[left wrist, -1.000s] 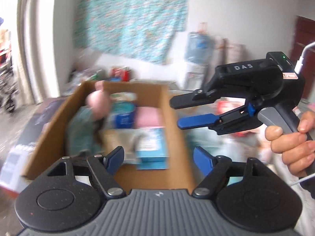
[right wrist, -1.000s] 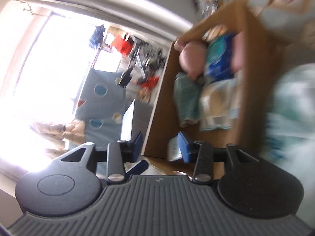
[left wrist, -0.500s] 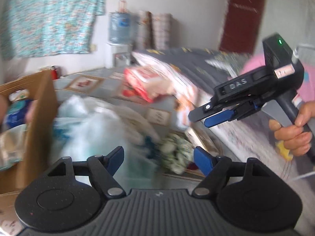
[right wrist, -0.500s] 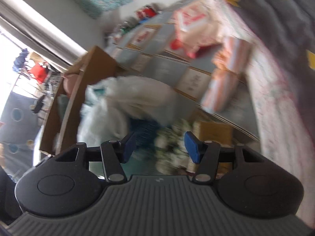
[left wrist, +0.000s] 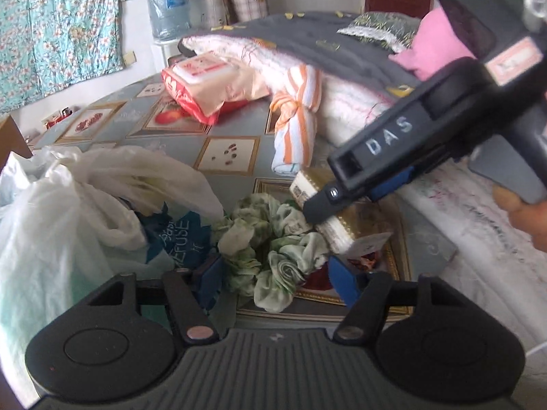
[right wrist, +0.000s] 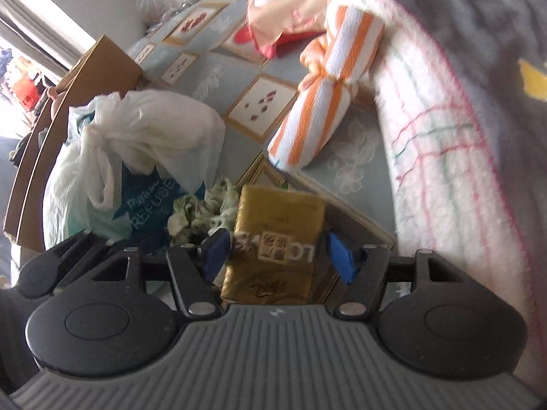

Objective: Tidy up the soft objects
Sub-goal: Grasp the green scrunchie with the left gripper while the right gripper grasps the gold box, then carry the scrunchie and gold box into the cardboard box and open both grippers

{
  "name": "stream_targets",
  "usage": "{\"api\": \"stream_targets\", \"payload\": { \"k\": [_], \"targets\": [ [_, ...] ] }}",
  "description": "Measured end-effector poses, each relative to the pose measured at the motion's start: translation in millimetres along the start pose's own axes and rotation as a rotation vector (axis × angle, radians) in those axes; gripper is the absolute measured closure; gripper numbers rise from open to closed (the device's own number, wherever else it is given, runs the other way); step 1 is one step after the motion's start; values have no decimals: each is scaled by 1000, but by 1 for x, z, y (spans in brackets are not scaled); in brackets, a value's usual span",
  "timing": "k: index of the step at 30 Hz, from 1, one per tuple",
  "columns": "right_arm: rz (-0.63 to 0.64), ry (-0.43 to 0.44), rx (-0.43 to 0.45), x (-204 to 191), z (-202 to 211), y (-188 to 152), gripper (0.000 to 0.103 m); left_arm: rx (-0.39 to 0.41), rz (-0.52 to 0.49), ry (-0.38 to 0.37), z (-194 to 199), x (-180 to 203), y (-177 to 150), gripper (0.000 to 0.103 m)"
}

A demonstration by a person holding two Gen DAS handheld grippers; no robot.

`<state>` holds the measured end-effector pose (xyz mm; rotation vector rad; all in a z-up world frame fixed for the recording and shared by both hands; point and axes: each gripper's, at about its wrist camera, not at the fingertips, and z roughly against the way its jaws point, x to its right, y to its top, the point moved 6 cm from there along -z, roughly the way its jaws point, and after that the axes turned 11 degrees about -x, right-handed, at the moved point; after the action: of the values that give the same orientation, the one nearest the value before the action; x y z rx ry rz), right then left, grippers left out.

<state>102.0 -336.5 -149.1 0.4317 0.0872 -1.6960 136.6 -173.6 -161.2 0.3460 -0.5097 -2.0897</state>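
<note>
**Two grippers coming over a green scrunchie and a gold tissue pack**

The left gripper (left wrist: 277,278) is pointing down at a crumpled green-and-white scrunchie (left wrist: 273,249) lying on the patterned mat (left wrist: 225,155). Its jaws are closing, and the scrunchie is sitting between the two blue pads without either pad clearly pressing on it yet.

The right gripper (right wrist: 278,254) is hanging over a gold tissue pack (right wrist: 277,235), which is lying just beside the scrunchie (right wrist: 201,212) and touching it at one edge. Its jaws are opening, standing at a middling width on either side of the pack, with a gap showing at the right pad; whether the left pad is touching the wrapper is hard to tell. In the left wrist view the same gripper (left wrist: 319,210) is reaching in from the right, its black finger tip resting at the gold tissue pack (left wrist: 328,218), and part of the person's hand (left wrist: 523,218) is gripping the handle.

To the left of the scrunchie, a knotted white plastic bag (left wrist: 68,205) is slumping over a blue printed bag (left wrist: 181,235), and a cardboard box (right wrist: 51,136) is standing behind them at the mat's edge.

Farther back on the mat, a rolled orange-and-white striped towel (right wrist: 328,85) is lying tied in the middle, leaning against a folded white blanket (right wrist: 437,143) under a grey cover (left wrist: 342,44). A pack of wet wipes in red and cream wrapping (left wrist: 212,85) is resting beyond the towel. A pink cushion (left wrist: 434,44) is sitting on the cover, and a water bottle (left wrist: 169,10) is standing by the wall beside a hanging floral cloth (left wrist: 58,24).
</note>
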Motion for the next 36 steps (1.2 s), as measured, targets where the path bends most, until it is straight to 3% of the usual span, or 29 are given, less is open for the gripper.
{"api": "stream_targets", "payload": {
  "k": [2,7,12,20,26,31,36],
  "targets": [
    [14,1,7,-2,-1,0,41,-11,0,5,-6,-1,0,42],
    [17,14,33,0,0,-3,48,-13,15,16,-10,-4,-3,68],
    [-40,66,66,6,5,-8,50,-4,48,-4,-4,-9,-2,80],
    [-103,196,122,-3,34,-18,50,66,72,-9,34,-14,0,82],
    [-83,319,187,-28,75,-18,50,160,106,-17,87,-25,4,82],
    [-20,443,217,-66,105,-8,50,262,178,-16,140,-48,2,82],
    [104,543,201,-129,118,10,50,371,279,29,195,-88,-12,82]
  ]
}}
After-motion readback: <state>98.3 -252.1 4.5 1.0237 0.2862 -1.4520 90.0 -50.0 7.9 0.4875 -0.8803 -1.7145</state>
